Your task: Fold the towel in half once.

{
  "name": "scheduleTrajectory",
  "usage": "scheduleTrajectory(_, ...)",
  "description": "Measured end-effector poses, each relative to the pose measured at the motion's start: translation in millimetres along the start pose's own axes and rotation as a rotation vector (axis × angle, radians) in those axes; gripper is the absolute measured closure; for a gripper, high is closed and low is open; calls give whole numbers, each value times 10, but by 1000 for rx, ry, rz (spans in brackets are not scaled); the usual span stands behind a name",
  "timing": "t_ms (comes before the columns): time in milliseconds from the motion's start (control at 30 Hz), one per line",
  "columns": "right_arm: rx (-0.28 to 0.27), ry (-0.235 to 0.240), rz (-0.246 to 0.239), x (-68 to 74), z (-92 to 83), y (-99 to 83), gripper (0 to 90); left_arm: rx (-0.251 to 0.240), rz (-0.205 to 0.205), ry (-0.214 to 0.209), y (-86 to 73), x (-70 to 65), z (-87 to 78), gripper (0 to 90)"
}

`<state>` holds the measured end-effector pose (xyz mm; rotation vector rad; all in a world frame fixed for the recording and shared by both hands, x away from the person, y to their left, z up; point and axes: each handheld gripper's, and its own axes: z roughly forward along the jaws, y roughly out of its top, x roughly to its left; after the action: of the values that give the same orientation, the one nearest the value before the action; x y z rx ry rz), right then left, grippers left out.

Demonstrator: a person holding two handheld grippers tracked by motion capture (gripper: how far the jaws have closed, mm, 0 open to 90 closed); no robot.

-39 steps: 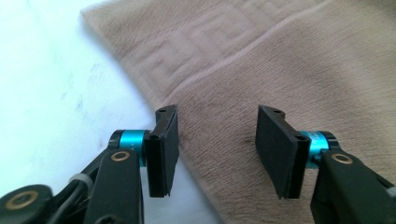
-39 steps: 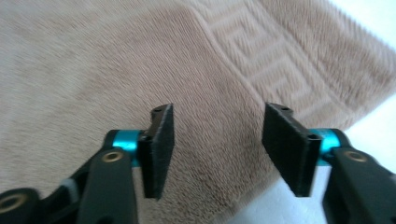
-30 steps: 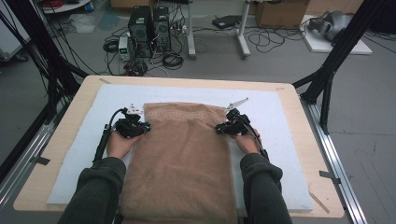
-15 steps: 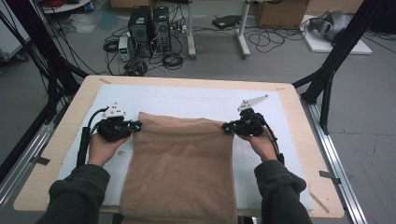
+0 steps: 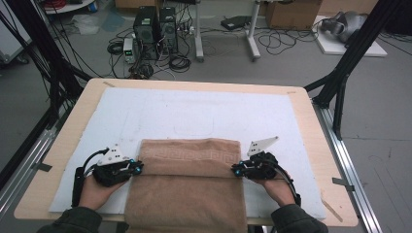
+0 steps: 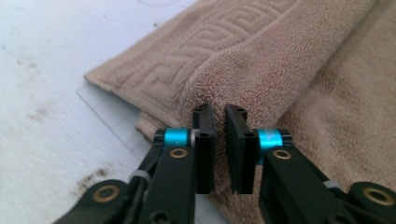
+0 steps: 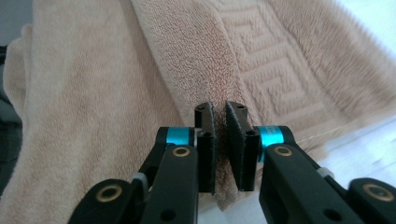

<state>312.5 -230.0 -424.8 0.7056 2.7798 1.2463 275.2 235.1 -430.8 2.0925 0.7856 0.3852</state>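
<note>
A tan towel [image 5: 189, 199] lies on the white mat, its near end hanging over the table's front edge. Its patterned far band [image 5: 192, 156] is folded back over the rest. My left gripper [image 5: 138, 169] is at the left end of that fold and my right gripper [image 5: 235, 170] at the right end. In the left gripper view the left gripper [image 6: 220, 112] has a narrow gap, its tips against the towel's rolled fold [image 6: 261, 70]. The right gripper [image 7: 219, 109] stands the same way on the towel [image 7: 116, 93]. Both sets of jaws have just been opening, and no cloth is pinched between them.
The white mat [image 5: 194, 111] covers most of the wooden table [image 5: 311, 126]. Black frame legs stand at the far corners, and computers and cables are on the floor beyond. Metal rails run along both sides of the table.
Both hands moved toward the table's near edge, drawing the towel's far end back and laying it over the rest as a fold.
</note>
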Motion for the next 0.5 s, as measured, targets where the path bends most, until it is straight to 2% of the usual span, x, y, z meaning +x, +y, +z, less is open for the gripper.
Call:
scheduleTrajectory(33,-1,2,13,-3,9,-18,741,3,-6,-3,-18,5,2,750)
scheduleTrajectory(67,-1,2,13,-3,9,-18,741,4,-13,-2,-21,18,-4,750)
scheduleTrajectory(100,-23,-2,18,-10,-28,-12,660,-4,-28,3,-13,35,-20,602)
scheduleTrajectory(133,-23,-2,18,-10,-28,-12,660,-16,-44,0,8,60,-43,602)
scheduleTrajectory(167,-70,-26,29,-41,-110,36,591,-44,-56,14,76,116,-101,553)
scheduleTrajectory(233,-89,-29,33,-65,-153,74,572,-54,-66,14,123,149,-116,540)
scheduleTrajectory(267,-95,-52,30,-91,-186,122,554,-66,-75,17,173,179,-121,528)
scheduleTrajectory(300,-91,-91,28,-180,-208,224,548,-66,-70,33,275,244,-93,528)
scheduleTrajectory(333,-91,-91,28,-180,-208,224,548,-66,-70,33,275,244,-93,527)
scheduleTrajectory(400,-74,-131,38,-290,-175,298,527,-57,-87,28,349,319,-5,523)
scheduleTrajectory(433,-70,-142,63,-403,-100,341,489,-41,-92,29,371,357,56,498)
scheduleTrajectory(500,-66,-154,73,-451,-54,352,477,5,-99,36,391,423,193,486)
